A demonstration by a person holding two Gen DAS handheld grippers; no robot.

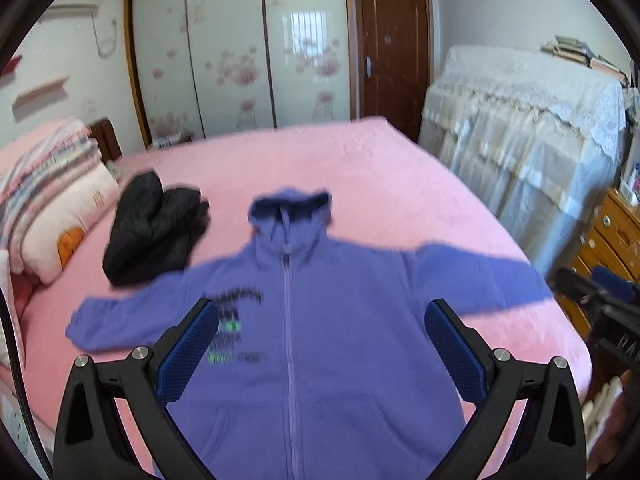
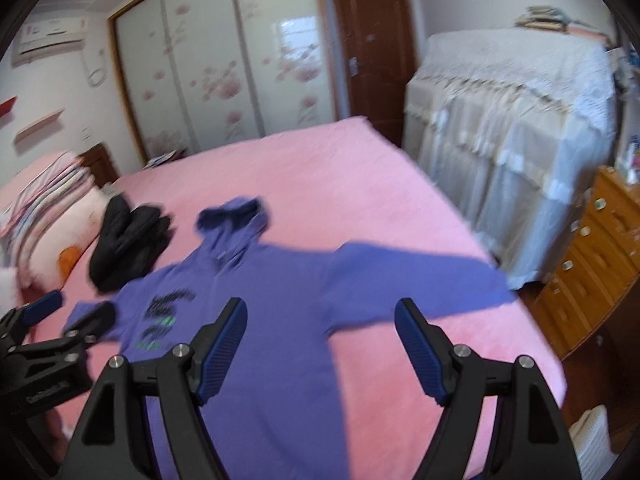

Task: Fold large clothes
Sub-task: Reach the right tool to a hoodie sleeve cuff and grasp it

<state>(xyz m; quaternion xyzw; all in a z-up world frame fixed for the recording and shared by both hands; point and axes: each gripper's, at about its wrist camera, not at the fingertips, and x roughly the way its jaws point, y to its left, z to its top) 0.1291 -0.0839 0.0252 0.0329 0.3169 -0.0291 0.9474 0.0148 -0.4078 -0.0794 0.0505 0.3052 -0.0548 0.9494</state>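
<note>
Pink bedding covers the bed (image 1: 360,168), where a purple zip hoodie (image 1: 320,320) lies flat, front up, sleeves spread left and right, hood toward the far side. Folded black clothes (image 1: 156,232) sit just beside its left shoulder. Above the hoodie, the left gripper (image 1: 320,344) and right gripper (image 2: 320,344) both have jaws apart, holding nothing.

Bare pink bed (image 1: 360,168) beyond hoodie (image 1: 320,320); black clothes (image 1: 156,232) far-left.
</note>
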